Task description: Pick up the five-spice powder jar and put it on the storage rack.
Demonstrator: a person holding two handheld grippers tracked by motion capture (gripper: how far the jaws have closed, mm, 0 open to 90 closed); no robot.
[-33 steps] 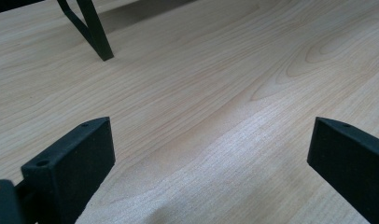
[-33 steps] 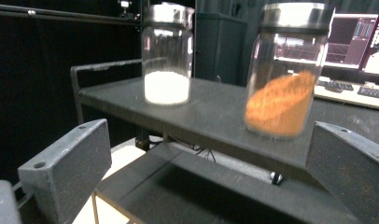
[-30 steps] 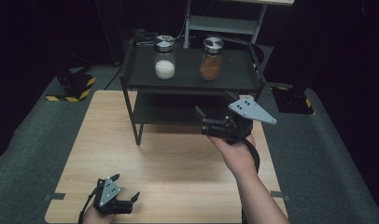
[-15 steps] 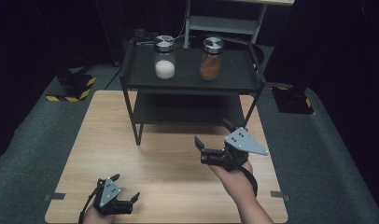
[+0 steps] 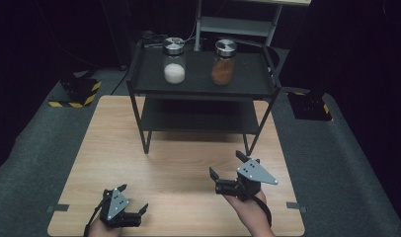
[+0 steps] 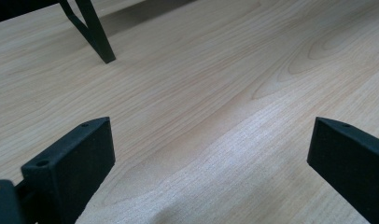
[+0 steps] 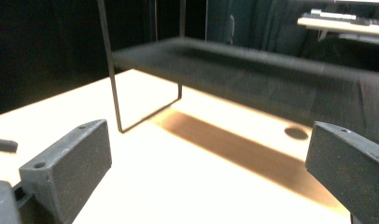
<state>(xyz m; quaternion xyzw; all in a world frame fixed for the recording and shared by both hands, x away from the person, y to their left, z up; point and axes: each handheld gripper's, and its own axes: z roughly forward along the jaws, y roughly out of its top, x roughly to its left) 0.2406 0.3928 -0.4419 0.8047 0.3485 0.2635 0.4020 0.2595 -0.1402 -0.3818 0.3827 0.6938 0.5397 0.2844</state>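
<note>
Both jars stand on the top shelf of the black rack (image 5: 139,89), in the upper middle of the high view: the white jar (image 5: 174,60) left, the brown jar (image 5: 223,62) right. I judge them glass, rigid, smooth and breakable, so best gripped around the body under the metal lid. The left tool (image 5: 132,213) and right tool (image 5: 225,174) are both spread and empty, low over the bench (image 5: 188,163). The right gripper view shows the lower shelf (image 7: 253,70) from the side.

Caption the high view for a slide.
Two open black grippers, left and right, over a wooden table before a black shelf rack.
</note>
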